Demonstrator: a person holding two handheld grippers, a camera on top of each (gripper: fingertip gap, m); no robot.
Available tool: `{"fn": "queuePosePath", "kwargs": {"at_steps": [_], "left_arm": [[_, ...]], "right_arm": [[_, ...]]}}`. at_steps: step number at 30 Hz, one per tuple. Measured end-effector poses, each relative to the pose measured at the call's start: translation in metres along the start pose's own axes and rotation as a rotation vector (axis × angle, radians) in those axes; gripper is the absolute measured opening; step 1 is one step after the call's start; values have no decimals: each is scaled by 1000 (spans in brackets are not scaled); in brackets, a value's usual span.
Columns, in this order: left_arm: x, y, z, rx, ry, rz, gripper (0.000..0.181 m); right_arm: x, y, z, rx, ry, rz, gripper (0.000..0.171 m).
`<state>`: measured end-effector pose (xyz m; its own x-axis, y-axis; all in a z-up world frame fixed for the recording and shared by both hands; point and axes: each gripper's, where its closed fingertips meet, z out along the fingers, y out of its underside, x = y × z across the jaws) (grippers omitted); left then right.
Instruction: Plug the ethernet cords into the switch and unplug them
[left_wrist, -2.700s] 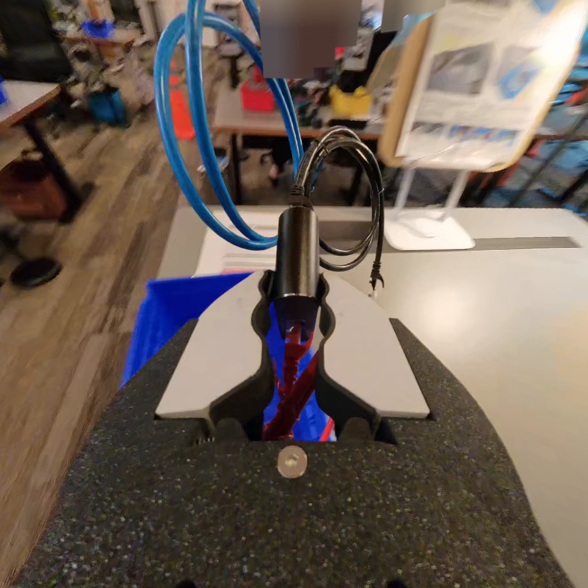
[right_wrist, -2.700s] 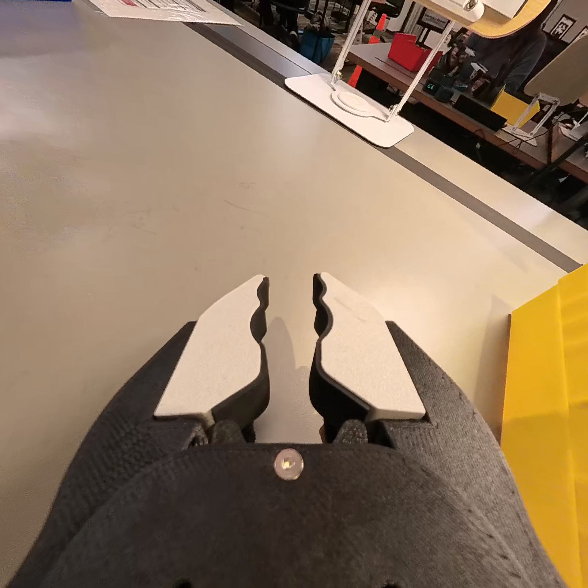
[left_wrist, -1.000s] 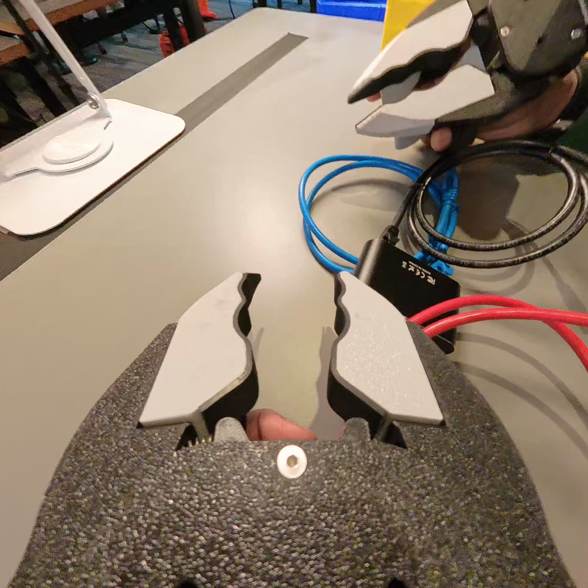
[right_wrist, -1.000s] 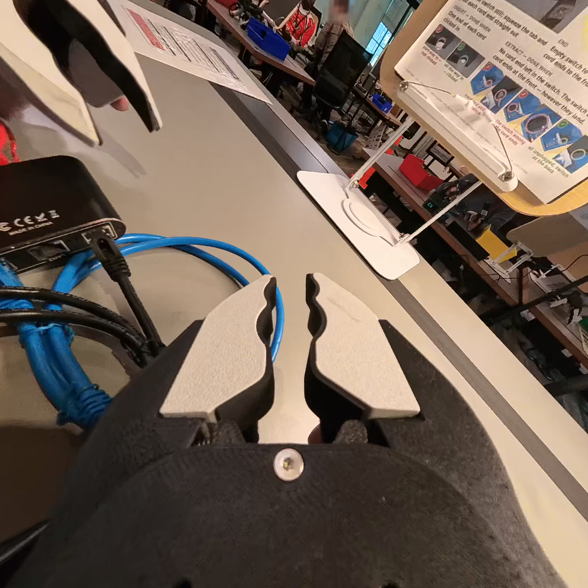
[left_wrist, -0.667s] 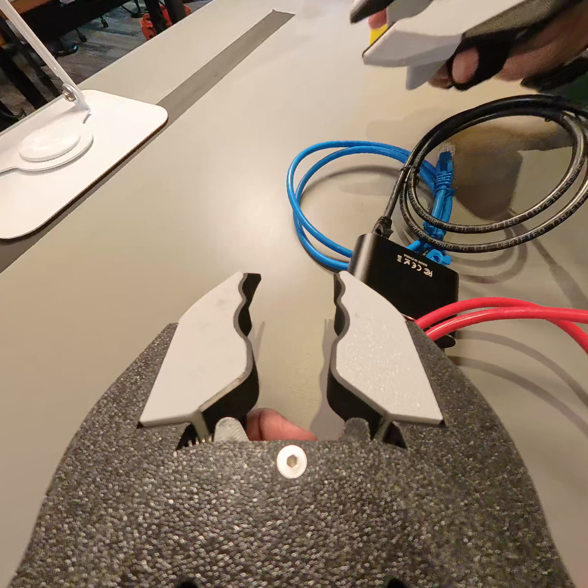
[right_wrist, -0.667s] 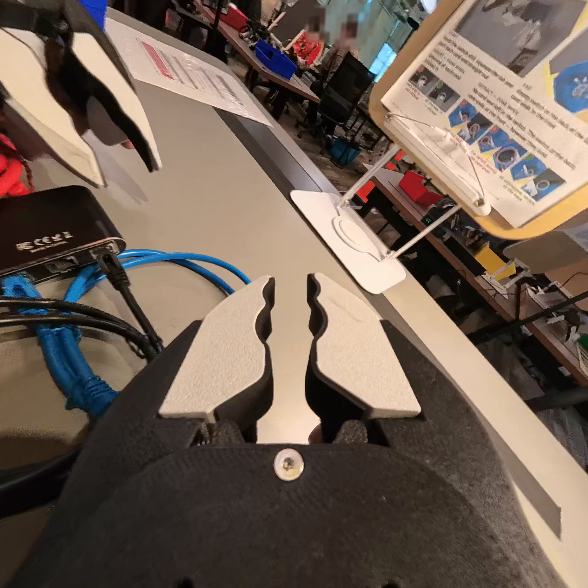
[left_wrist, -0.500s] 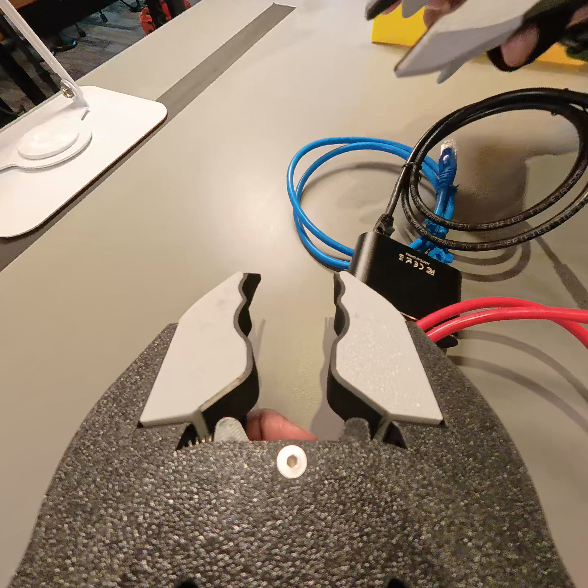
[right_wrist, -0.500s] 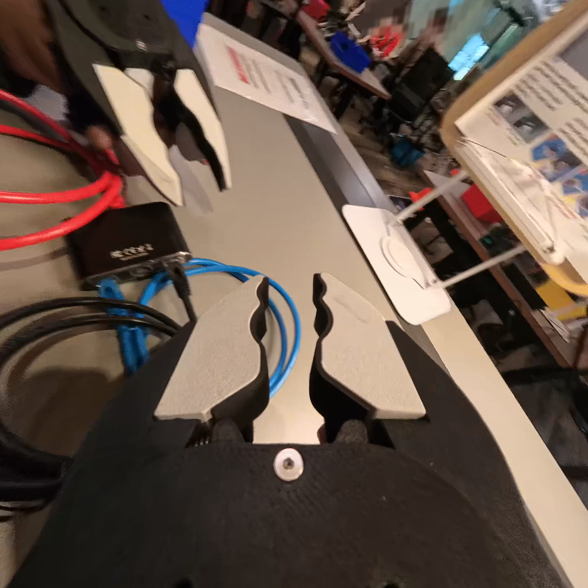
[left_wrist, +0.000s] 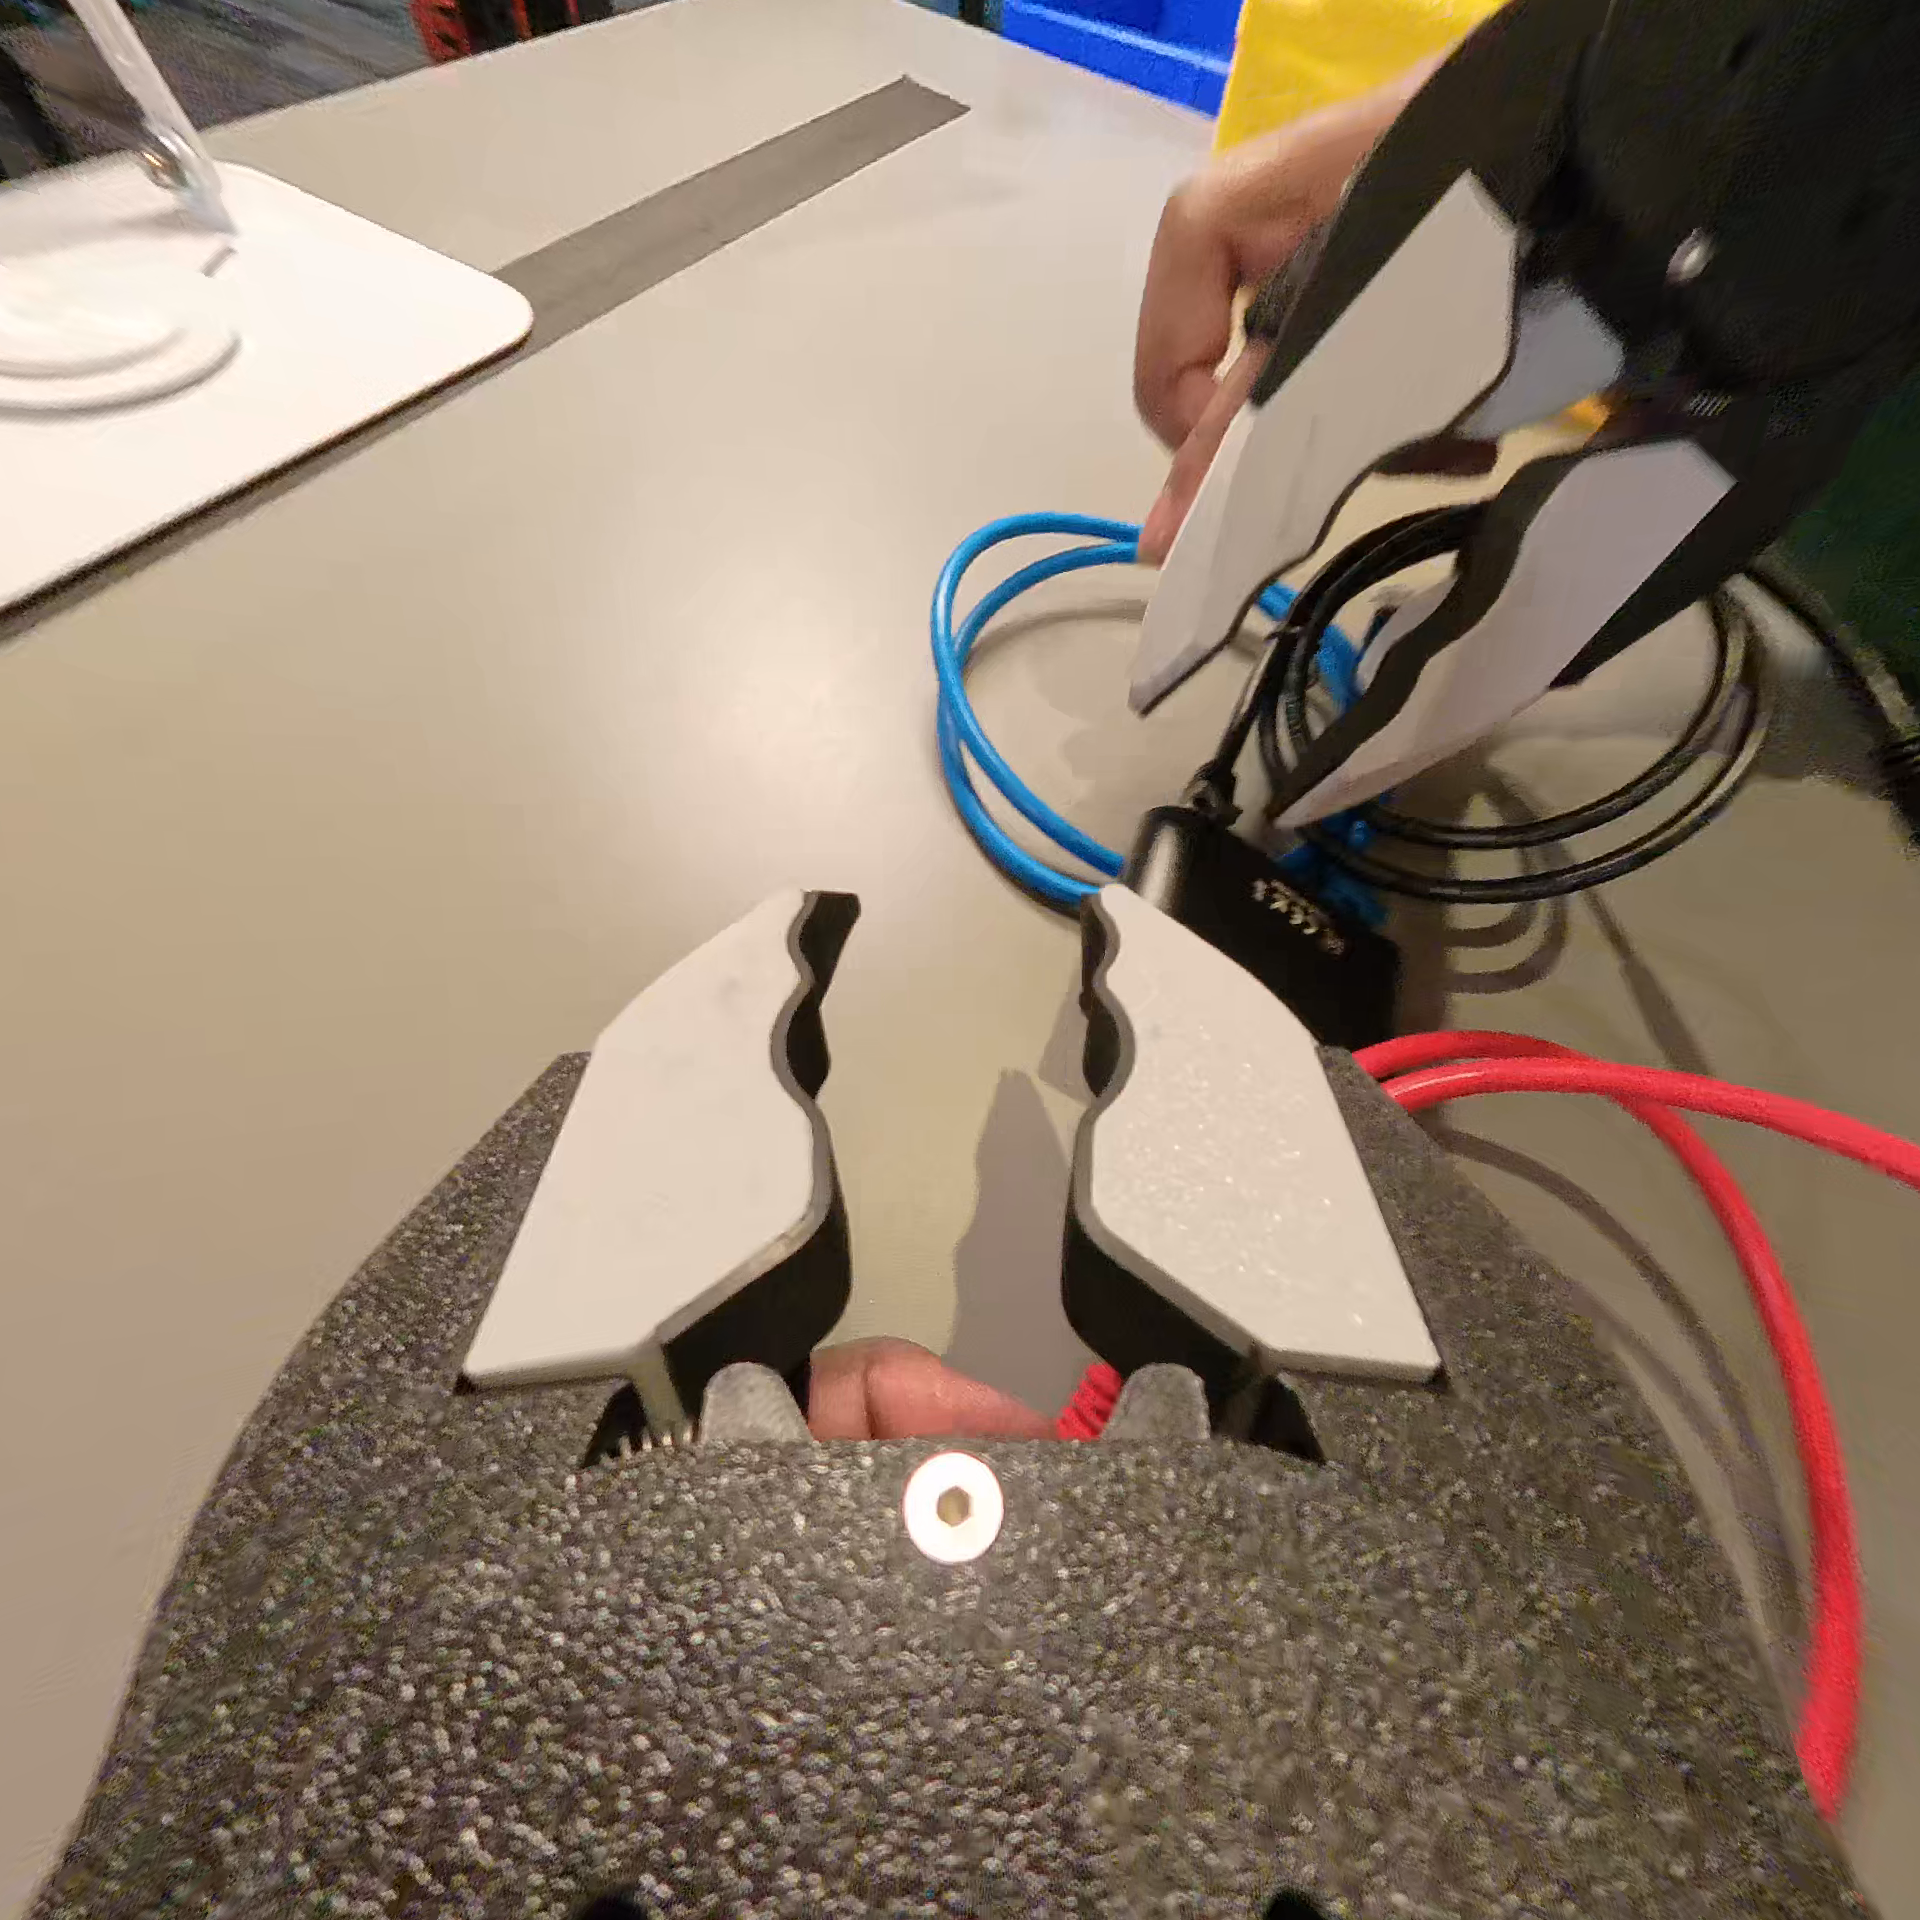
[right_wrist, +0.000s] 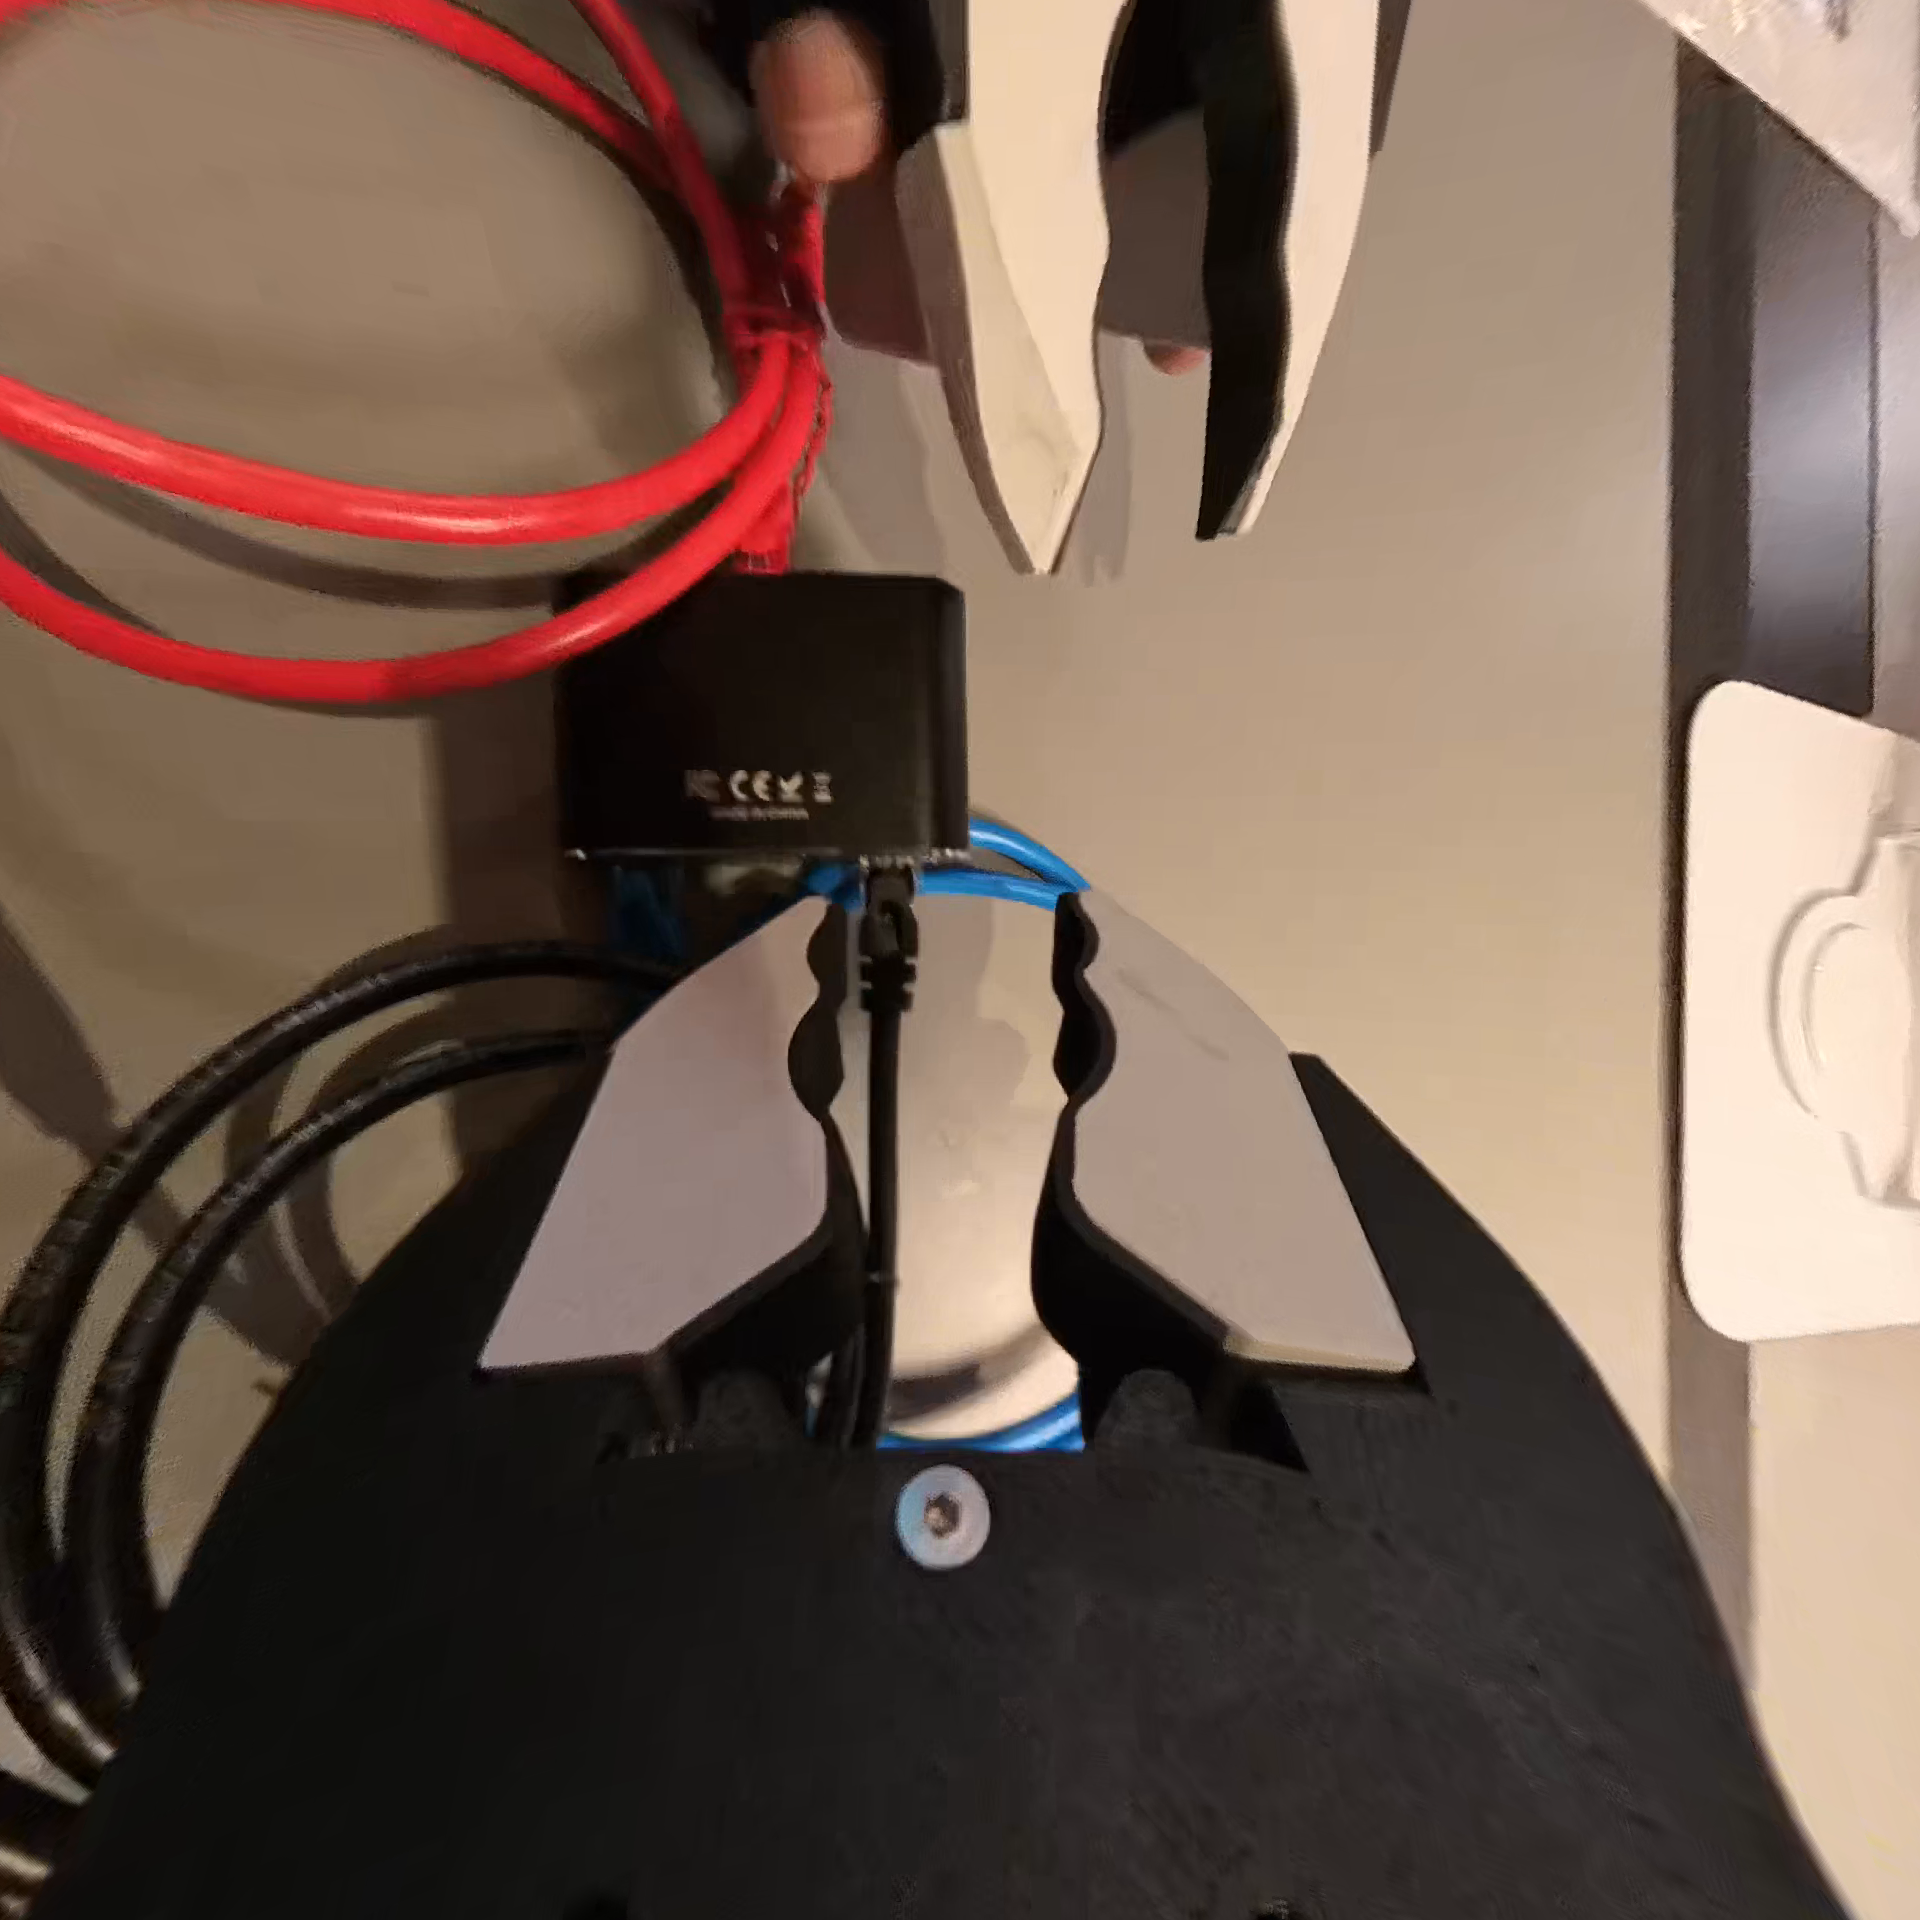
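Note:
A black switch (right_wrist: 758, 727) lies on the grey table, also in the left wrist view (left_wrist: 1278, 956). A black cord (right_wrist: 888, 935) is plugged into its near side. A blue cord (right_wrist: 1018, 883) loops under it. A red cord (right_wrist: 416, 509) leaves its far side. My right gripper (right_wrist: 945, 914) is open and points down, with the black cord's plug between its fingers, close to the left finger. It also shows in the left wrist view (left_wrist: 1216, 758). My left gripper (left_wrist: 961, 914) is open and empty, just left of the switch, and shows opposite (right_wrist: 1122, 545).
A white stand base (left_wrist: 208, 312) sits at the far left of the table, on the right in the right wrist view (right_wrist: 1818, 1039). A dark strip (left_wrist: 727, 187) runs across the table. A yellow bin (left_wrist: 1330, 83) and a blue bin (left_wrist: 1122, 42) stand at the far edge. About 7 centimeters separates my left fingertips from my right. The black switch (right_wrist: 758, 727) lies around 4 centimeters away from my right fingertips. Seen from the left wrist view (left_wrist: 1290, 957) as well.
My left gripper set the switch down and opened. My right gripper swung over the switch, tilted down and opened wider around the black cord's plug.

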<state>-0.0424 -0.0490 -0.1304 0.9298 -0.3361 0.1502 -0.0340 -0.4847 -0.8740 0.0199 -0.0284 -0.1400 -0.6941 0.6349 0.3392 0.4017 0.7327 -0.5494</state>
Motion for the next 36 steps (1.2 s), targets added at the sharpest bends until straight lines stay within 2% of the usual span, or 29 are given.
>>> {"fn": "queuePosePath", "kwargs": {"at_steps": [2,4,7,10,13,15,18,22,25,27,29,33,36], "left_arm": [[5,-2,-1,21,66,-78,47],[12,-5,-2,42,142,-149,47],[23,-6,-3,60,271,-271,48],[26,-8,-3,77,344,-381,52],[25,-8,-4,84,332,-376,59],[25,-5,-2,57,299,-333,63],[21,-6,-3,32,173,-158,66],[23,-41,-22,156,71,-12,66],[32,-60,-31,228,33,73,67],[43,-59,-28,204,44,116,65],[48,-48,-20,121,46,145,61],[35,-17,-7,-88,-73,233,59],[35,-10,-6,-131,-93,332,48]], "right_arm": [[-5,-4,5,40,-33,28,36],[-9,5,14,-8,-54,31,35],[-14,14,23,-40,-55,8,16],[-11,10,23,0,23,-51,13],[1,1,14,75,205,-141,13],[11,2,4,84,378,-207,13],[26,4,-14,-6,621,-379,13],[50,-5,-43,-32,862,-414,13],[52,-8,-48,-29,918,-426,13],[50,-11,-43,-40,924,-435,13],[46,-13,-36,-63,924,-456,13],[38,-15,-22,-116,907,-482,13],[29,-21,-13,-129,893,-517,13]]}}
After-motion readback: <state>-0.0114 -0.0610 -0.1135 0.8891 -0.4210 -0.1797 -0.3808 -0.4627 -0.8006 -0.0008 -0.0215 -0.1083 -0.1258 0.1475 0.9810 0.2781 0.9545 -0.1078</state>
